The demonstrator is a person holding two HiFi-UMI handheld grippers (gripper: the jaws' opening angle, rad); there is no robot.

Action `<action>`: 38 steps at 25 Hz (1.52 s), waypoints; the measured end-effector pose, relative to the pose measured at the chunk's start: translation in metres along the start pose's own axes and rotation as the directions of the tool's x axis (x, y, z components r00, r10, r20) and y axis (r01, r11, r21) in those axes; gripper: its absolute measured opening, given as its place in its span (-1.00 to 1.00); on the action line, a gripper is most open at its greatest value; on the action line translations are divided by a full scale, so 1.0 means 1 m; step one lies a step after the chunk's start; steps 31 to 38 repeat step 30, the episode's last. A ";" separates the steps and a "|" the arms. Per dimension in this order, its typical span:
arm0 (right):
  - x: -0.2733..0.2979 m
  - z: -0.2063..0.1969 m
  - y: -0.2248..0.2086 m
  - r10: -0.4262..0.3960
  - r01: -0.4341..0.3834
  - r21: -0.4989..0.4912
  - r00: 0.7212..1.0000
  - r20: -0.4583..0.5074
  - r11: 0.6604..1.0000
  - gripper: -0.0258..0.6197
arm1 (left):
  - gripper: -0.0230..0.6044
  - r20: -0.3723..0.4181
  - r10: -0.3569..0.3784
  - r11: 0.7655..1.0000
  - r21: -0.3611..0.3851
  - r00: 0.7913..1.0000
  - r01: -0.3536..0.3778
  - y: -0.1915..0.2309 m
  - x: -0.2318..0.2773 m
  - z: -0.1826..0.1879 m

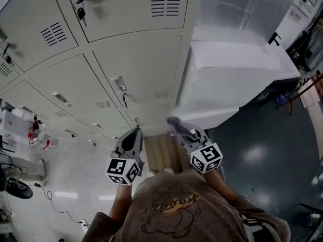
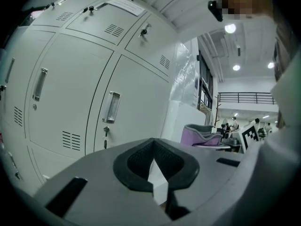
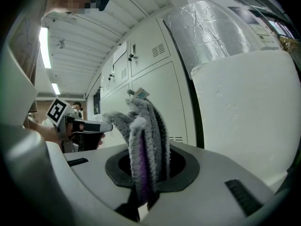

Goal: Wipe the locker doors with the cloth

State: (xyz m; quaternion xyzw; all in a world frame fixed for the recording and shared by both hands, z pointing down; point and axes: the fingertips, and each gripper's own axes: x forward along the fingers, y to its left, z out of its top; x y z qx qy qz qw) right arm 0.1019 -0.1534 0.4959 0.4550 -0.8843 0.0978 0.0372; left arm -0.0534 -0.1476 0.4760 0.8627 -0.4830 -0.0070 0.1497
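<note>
Right gripper was clamped on the cloth, jaws pinched on its lower folds; the rest stood up out of the jaws as a loose bunch. Left gripper had its jaws drawn together with nothing between them, held beside the right one.

Cloth position: held in front of the locker doors, close to the lower row in the head view. Contact with a door could not be confirmed from any view.

Handling judgement: the cloth looked like grey looped microfibre with a purple inner face. Likely soft, light and limp, not slippery and not fragile. It should flatten under pressure but may slide out of the jaws when dragged. The present hold on the gathered folds seemed sound, leaving the free bunch forward to meet the door.

Wiping not yet evident.
</note>
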 end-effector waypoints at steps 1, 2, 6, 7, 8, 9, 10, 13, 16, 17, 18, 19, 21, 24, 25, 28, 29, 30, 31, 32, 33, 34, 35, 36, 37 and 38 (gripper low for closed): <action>0.000 -0.001 0.000 0.001 -0.001 0.003 1.000 0.000 1.000 -0.75 | -0.93 0.001 0.002 1.000 0.001 1.000 -0.002 0.000 0.000 0.000; 0.000 -0.001 -0.001 0.000 0.000 0.006 1.000 0.002 1.000 -0.76 | -0.93 0.003 0.003 1.000 0.003 1.000 -0.003 0.000 -0.001 0.001; -0.001 0.000 0.000 -0.001 0.001 0.007 1.000 0.009 1.000 -0.76 | -0.93 0.008 0.007 1.000 0.006 1.000 -0.007 -0.002 -0.002 0.003; -0.001 0.000 0.000 0.000 0.000 0.007 1.000 0.010 1.000 -0.76 | -0.93 0.010 0.008 1.000 0.005 1.000 -0.008 -0.003 -0.002 0.004; -0.001 0.000 0.001 0.001 -0.002 0.008 1.000 0.011 1.000 -0.76 | -0.93 0.011 0.010 1.000 0.005 1.000 -0.010 -0.003 -0.003 0.004; -0.001 0.000 0.001 0.001 -0.001 0.009 1.000 0.012 1.000 -0.76 | -0.93 0.012 0.012 1.000 0.004 1.000 -0.012 -0.003 -0.003 0.004; -0.001 0.000 0.001 -0.001 0.001 0.009 1.000 0.012 1.000 -0.76 | -0.93 0.012 0.014 1.000 0.004 1.000 -0.014 -0.003 -0.004 0.004; -0.001 0.001 0.002 -0.004 0.004 0.010 1.000 0.012 1.000 -0.76 | -0.93 0.014 0.021 1.000 0.001 1.000 -0.021 -0.002 -0.008 0.003; -0.001 0.002 0.003 -0.004 0.004 0.002 1.000 0.013 1.000 -0.76 | -0.93 0.019 0.026 1.000 -0.002 0.999 -0.026 -0.002 -0.011 0.004; -0.001 0.003 0.004 -0.004 0.004 0.000 1.000 0.016 1.000 -0.76 | -0.93 0.020 0.027 1.000 -0.002 0.999 -0.027 -0.001 -0.012 0.004; -0.001 0.004 0.004 -0.003 0.003 -0.003 1.000 0.018 1.000 -0.76 | -0.93 0.022 0.028 1.000 -0.002 0.999 -0.028 -0.002 -0.013 0.004; -0.001 0.004 0.004 -0.003 0.003 -0.005 1.000 0.020 1.000 -0.76 | -0.93 0.022 0.029 1.000 -0.002 0.999 -0.029 -0.002 -0.014 0.004; -0.001 0.006 0.005 -0.003 0.003 -0.006 1.000 0.023 1.000 -0.76 | -0.93 0.021 0.031 1.000 -0.001 0.999 -0.031 -0.002 -0.015 0.004; -0.001 0.006 0.005 -0.007 0.007 -0.007 1.000 0.023 1.000 -0.76 | -0.93 0.022 0.035 0.999 -0.004 0.999 -0.035 -0.001 -0.018 0.004; -0.001 0.006 0.005 -0.009 0.009 -0.007 1.000 0.022 1.000 -0.76 | -0.93 0.022 0.036 0.999 -0.005 0.999 -0.036 -0.001 -0.019 0.004; -0.001 0.006 0.004 -0.013 0.014 -0.005 1.000 0.020 1.000 -0.76 | -0.93 0.022 0.037 0.999 -0.006 0.999 -0.037 -0.001 -0.022 0.003; -0.001 0.006 0.004 -0.014 0.014 -0.005 1.000 0.020 1.000 -0.76 | -0.93 0.023 0.038 0.999 -0.007 0.999 -0.038 -0.001 -0.022 0.003; -0.001 0.006 0.004 -0.015 0.015 -0.006 1.000 0.020 1.000 -0.76 | -0.93 0.023 0.039 0.999 -0.009 0.999 -0.038 -0.001 -0.023 0.003; -0.001 0.006 0.004 -0.015 0.015 -0.006 1.000 0.020 1.000 -0.76 | -0.93 0.023 0.039 0.999 -0.009 0.999 -0.038 -0.001 -0.023 0.003; -0.001 0.006 0.004 -0.015 0.015 -0.006 1.000 0.020 1.000 -0.76 | -0.93 0.023 0.039 0.999 -0.009 0.999 -0.038 -0.001 -0.023 0.003; -0.001 0.006 0.004 -0.015 0.015 -0.006 1.000 0.020 1.000 -0.76 | -0.93 0.023 0.039 0.999 -0.009 0.999 -0.038 -0.001 -0.023 0.003; -0.001 0.006 0.004 -0.015 0.015 -0.006 1.000 0.020 1.000 -0.76 | -0.93 0.023 0.039 0.999 -0.009 0.999 -0.038 -0.001 -0.023 0.003; -0.001 0.006 0.004 -0.015 0.015 -0.006 1.000 0.020 1.000 -0.76 | -0.93 0.023 0.039 0.999 -0.009 0.999 -0.038 -0.001 -0.023 0.003; -0.001 0.006 0.004 -0.015 0.015 -0.006 1.000 0.020 1.000 -0.76 | -0.93 0.023 0.039 0.999 -0.009 0.999 -0.038 -0.001 -0.023 0.003; -0.001 0.006 0.004 -0.015 0.015 -0.006 1.000 0.020 1.000 -0.76 | -0.93 0.023 0.039 0.999 -0.009 0.999 -0.038 -0.001 -0.023 0.003; -0.001 0.006 0.004 -0.015 0.015 -0.006 1.000 0.020 1.000 -0.76 | -0.93 0.023 0.039 0.999 -0.009 0.999 -0.038 -0.001 -0.023 0.003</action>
